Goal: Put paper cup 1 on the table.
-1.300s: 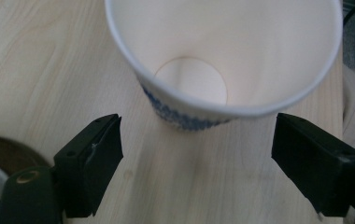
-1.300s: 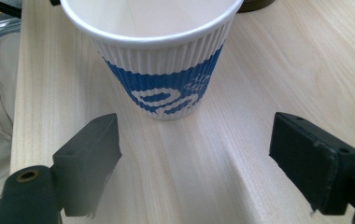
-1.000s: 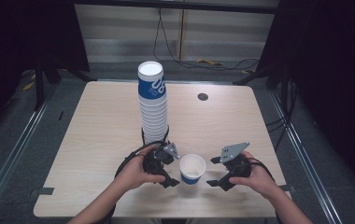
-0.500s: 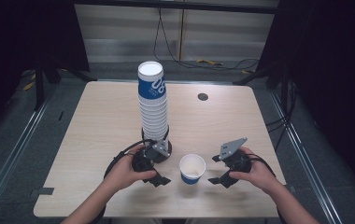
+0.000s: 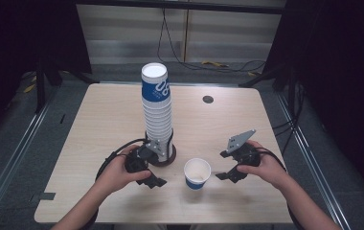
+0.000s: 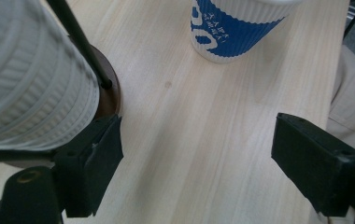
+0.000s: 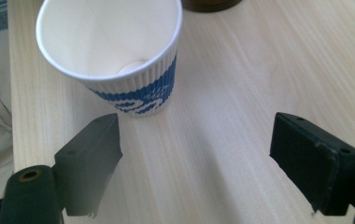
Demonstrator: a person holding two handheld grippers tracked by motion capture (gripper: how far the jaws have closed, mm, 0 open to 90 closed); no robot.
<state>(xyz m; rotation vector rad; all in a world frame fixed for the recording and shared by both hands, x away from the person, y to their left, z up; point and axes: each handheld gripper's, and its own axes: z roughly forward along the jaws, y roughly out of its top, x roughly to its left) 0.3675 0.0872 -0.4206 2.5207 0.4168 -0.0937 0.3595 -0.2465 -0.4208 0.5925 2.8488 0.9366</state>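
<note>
Single paper cup [image 5: 197,173] (ribbed blue-and-white sleeve, white lettering too partial to read) is sitting upright on the pale wood-grain table [image 5: 98,120], between the two hand-held grippers. Left hand-held gripper [image 5: 157,167] is holding open and empty beside the tall cup stack [image 5: 156,108], which is showing "08" near its top. Right hand-held gripper [image 5: 223,165] is also staying open, empty.

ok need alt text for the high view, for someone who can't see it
A single blue-and-white paper cup stands upright on a wooden table between a person's two hand-held grippers, both open and holding nothing: the left gripper and the right gripper. Behind the left one rises a tall stack of cups on a dark round base.
</note>
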